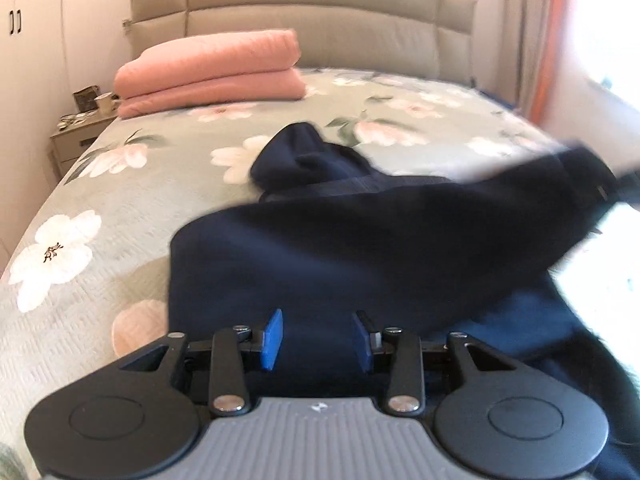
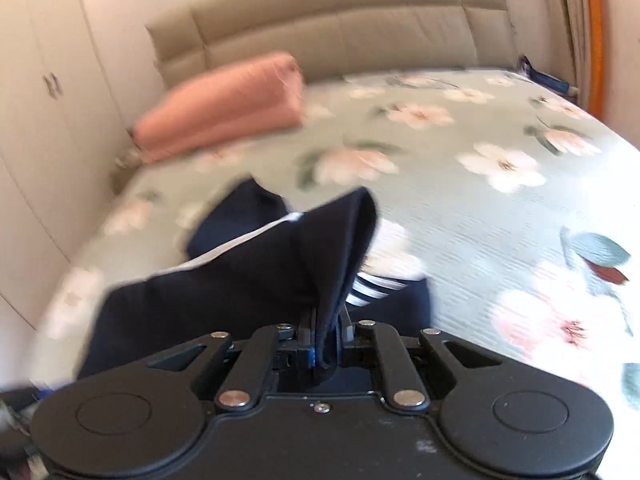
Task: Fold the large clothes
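A dark navy garment point(image 1: 360, 240) with white stripes lies on the floral bedspread point(image 1: 120, 208), one part stretched up toward the right. My left gripper point(image 1: 319, 338) is open just above its near part, blue pads point(image 1: 273, 338) apart, holding nothing. In the right wrist view my right gripper point(image 2: 325, 344) is shut on a fold of the navy garment point(image 2: 248, 280), which rises between the jaws. White stripes point(image 2: 372, 290) show below the lifted fold.
A folded pink blanket point(image 1: 212, 72) lies near the padded headboard point(image 1: 304, 12). A nightstand point(image 1: 76, 136) with a cup stands at the bed's left. White wardrobe doors point(image 2: 48, 120) line the left wall. A curtain point(image 1: 544, 40) hangs at the right.
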